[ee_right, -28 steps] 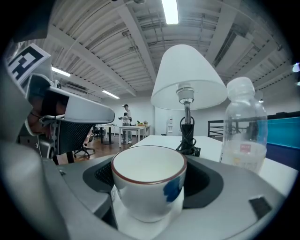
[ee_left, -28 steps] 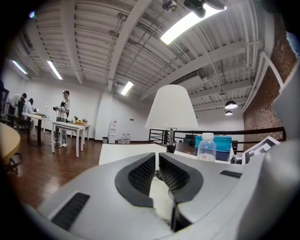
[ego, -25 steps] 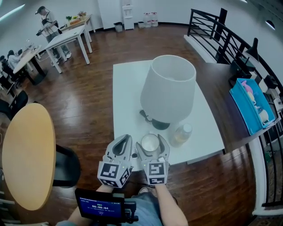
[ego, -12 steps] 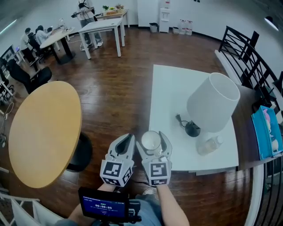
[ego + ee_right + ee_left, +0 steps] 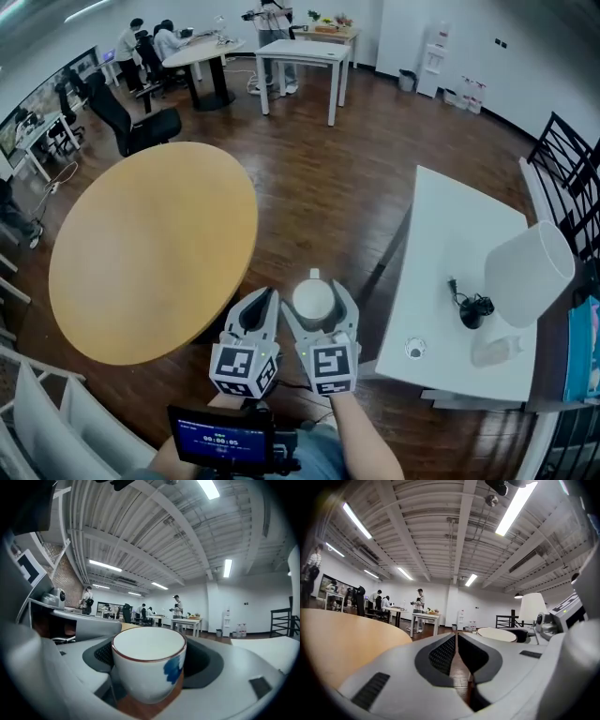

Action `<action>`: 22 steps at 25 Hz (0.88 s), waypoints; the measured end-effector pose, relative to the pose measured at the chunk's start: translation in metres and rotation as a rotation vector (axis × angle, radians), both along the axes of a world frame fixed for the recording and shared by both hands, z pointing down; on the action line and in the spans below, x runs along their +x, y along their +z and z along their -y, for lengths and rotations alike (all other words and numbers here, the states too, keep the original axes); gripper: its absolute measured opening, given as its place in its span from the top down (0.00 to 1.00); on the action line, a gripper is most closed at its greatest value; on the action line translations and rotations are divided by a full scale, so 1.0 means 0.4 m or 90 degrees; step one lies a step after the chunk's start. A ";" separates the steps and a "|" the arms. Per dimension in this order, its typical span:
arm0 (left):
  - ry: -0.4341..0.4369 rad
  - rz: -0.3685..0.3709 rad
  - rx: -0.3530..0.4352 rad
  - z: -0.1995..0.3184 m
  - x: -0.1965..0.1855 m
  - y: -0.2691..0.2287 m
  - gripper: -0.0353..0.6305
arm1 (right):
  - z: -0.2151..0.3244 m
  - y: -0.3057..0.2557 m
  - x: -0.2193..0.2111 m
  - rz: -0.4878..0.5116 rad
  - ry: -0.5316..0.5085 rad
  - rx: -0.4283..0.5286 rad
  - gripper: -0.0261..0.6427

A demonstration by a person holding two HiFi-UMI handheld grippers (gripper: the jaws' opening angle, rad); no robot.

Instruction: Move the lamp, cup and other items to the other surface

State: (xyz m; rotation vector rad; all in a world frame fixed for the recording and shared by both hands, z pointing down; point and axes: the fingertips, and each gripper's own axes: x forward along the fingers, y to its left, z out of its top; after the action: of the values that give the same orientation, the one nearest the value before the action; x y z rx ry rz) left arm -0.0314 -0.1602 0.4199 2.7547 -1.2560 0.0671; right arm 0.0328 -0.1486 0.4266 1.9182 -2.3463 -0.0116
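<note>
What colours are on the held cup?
Cup: white, brown rim, blue mark; best in right gripper view.

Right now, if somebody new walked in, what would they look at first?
Probably the little white cup with a blue splash, gripped between the jaws of the right gripper just in front of the person. Next would be the big round yellow table on the left, and then the white lamp on the white table at the right.
</note>
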 end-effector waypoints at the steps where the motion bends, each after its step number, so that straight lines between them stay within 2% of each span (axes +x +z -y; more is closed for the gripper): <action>1: -0.021 0.000 -0.001 0.032 -0.058 0.001 0.92 | 0.038 -0.001 -0.057 0.000 -0.021 0.000 0.39; 6: -0.128 -0.001 -0.006 0.149 -0.330 0.039 0.92 | 0.176 0.042 -0.324 0.004 -0.120 -0.001 0.39; 13: -0.288 0.019 -0.025 0.197 -0.702 0.078 0.94 | 0.258 0.109 -0.707 0.014 -0.280 -0.013 0.39; 18: -0.352 0.023 -0.036 0.217 -0.908 0.084 0.94 | 0.292 0.152 -0.922 0.027 -0.343 -0.038 0.39; 22: -0.378 0.032 -0.037 0.229 -1.007 0.096 0.94 | 0.311 0.181 -1.043 0.028 -0.378 -0.041 0.39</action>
State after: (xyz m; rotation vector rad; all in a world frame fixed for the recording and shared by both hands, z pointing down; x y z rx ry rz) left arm -0.4341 -0.2519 0.4582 2.2322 -1.9847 0.1165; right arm -0.3843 -0.2729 0.4992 1.1407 -2.8068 0.0557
